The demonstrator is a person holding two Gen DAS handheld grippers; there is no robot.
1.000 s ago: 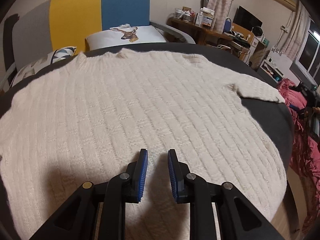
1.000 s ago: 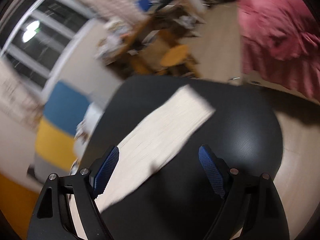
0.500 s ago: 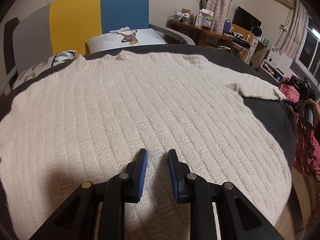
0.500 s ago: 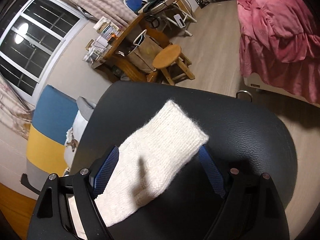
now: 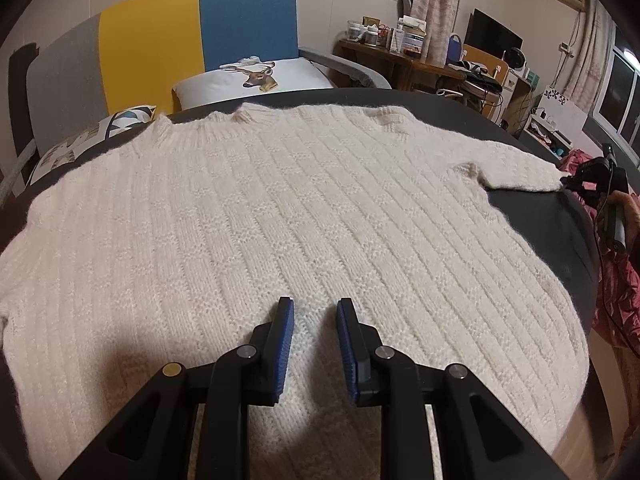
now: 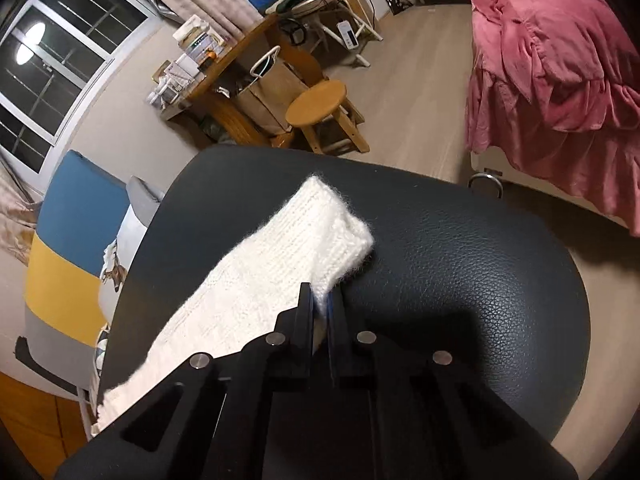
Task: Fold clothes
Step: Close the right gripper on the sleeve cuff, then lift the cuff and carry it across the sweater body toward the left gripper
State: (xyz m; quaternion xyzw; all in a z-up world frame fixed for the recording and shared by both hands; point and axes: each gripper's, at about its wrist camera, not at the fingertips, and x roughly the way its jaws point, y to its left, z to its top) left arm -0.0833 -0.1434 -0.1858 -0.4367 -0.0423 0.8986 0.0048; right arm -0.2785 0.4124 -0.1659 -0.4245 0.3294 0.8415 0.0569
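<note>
Bedroom at night: dark window panes, cluttered wooden desk, wooden stool (image 6: 318, 102) on a plank floor, bed with a pink cover (image 6: 556, 60) off to one side. Nearest is a round black worktop (image 6: 460, 264) with a leather-like grain. Beyond it, a sofa back (image 5: 196, 28) in grey, yellow and blue, and a deer-print cushion (image 5: 256, 78).

The task's thing, a cream knit sweater (image 5: 280, 208), lies flat and spread across nearly the whole worktop. Neckline at the far edge from the left tool (image 5: 314, 312), hem under and behind it. Laid out flat like this, probably so the sleeves can be turned in first.

Left tool: jaws part-open with a clear gap, nothing pinched, poised over the lower middle of the sweater body. Whether the tips touch the knit I cannot tell. My reading: it waits there, or is placed to steady the cloth.

Right tool (image 6: 320, 304): clenched on the sleeve (image 6: 304, 236), gripping its near edge just behind the cuff. The cuff sticks out ahead of the tips, a little to their left. The cuff is a sensible hold for carrying the sleeve over the body.

View differences: the left wrist view gives the whole garment and shows the right tool only as a small dark shape at the sleeve end, far right. The right wrist view shows the pinch itself up close, plus floor, stool and bed, but none of the sweater body or the left tool.
</note>
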